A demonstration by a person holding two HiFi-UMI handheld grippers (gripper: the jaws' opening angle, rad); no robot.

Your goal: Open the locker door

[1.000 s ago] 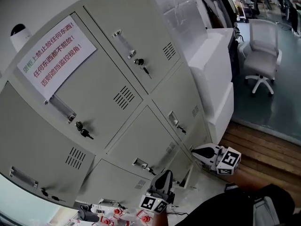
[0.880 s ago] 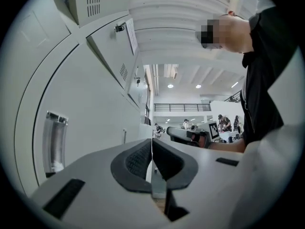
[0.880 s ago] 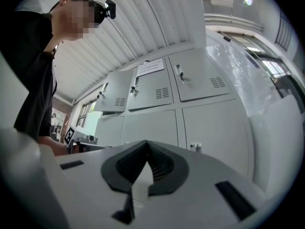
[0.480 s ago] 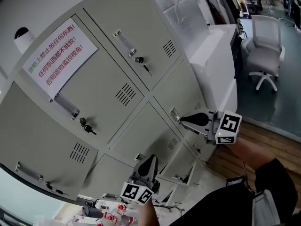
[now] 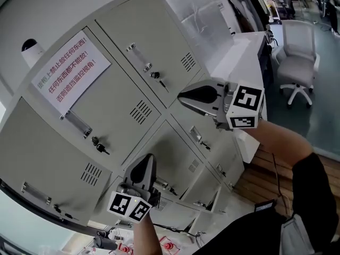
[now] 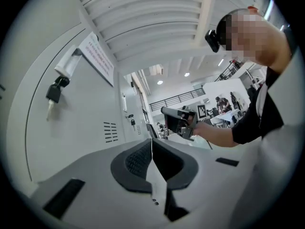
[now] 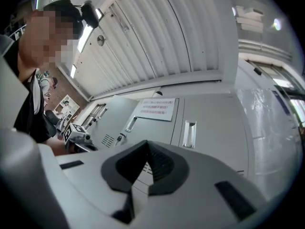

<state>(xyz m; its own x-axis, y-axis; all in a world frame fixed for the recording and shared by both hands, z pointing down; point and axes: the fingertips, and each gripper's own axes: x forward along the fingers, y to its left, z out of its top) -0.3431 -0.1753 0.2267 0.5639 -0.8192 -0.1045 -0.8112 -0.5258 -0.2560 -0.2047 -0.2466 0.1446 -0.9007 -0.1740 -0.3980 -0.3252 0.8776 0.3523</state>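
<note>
Locker cabinet (image 5: 159, 41): finished in smooth, matt grey metal. Notice (image 5: 71, 70), upper left: printed on white paper. Floor (image 5: 255, 177), lower right: wood-planked.

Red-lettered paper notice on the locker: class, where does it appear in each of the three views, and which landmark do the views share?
Head view: the notice sits upper left, on a door.
Left gripper view: the notice is upper left, seen at a slant.
Right gripper view: the notice is near the centre.
Shared landmark: the handle beside the notice.
</note>
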